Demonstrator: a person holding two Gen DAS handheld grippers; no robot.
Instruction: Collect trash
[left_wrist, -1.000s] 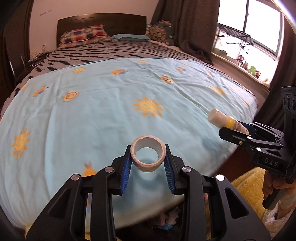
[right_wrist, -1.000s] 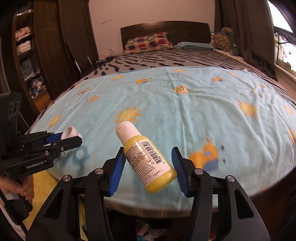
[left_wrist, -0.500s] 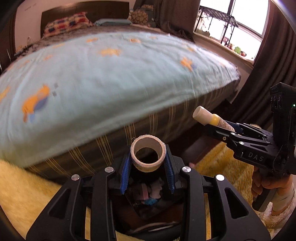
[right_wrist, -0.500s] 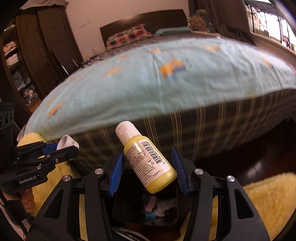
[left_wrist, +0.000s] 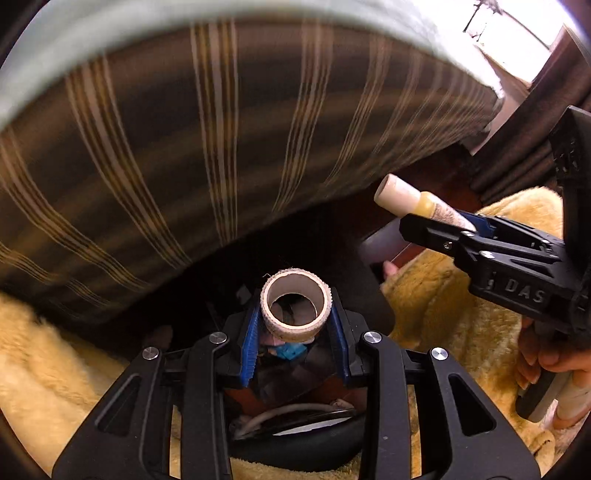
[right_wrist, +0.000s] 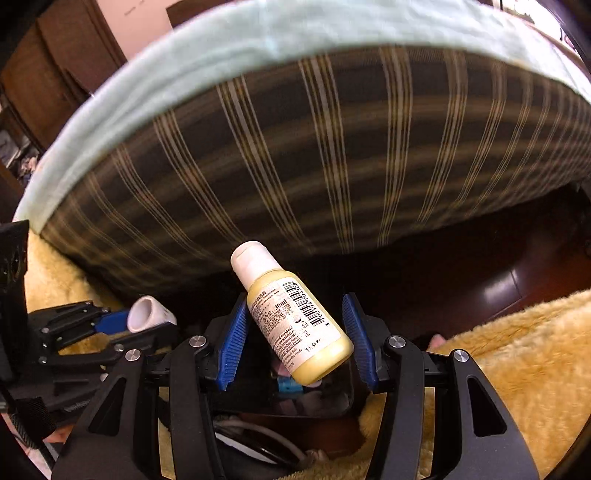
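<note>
We hold 2 grippers low in front of the striped mattress side (right_wrist: 332, 155), both above a dark trash bin (right_wrist: 258, 398) that sits on the yellow shaggy rug (right_wrist: 517, 350) below that mattress. Our left gripper (left_wrist: 295, 325) has its blue pads clenched on a tape roll (left_wrist: 295, 306), its hole facing the camera. Our right gripper (right_wrist: 295, 328) grasps a yellow bottle (right_wrist: 295, 317) tilted with its white cap toward the mattress.

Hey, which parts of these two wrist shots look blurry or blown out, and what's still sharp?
Left wrist view: striped bed side motion-smeared, window blown out white, tape roll sharp. Right wrist view: stripes streaked too, yellow bottle crisp, its barcode clear; fisheye bends the bed edge.
</note>
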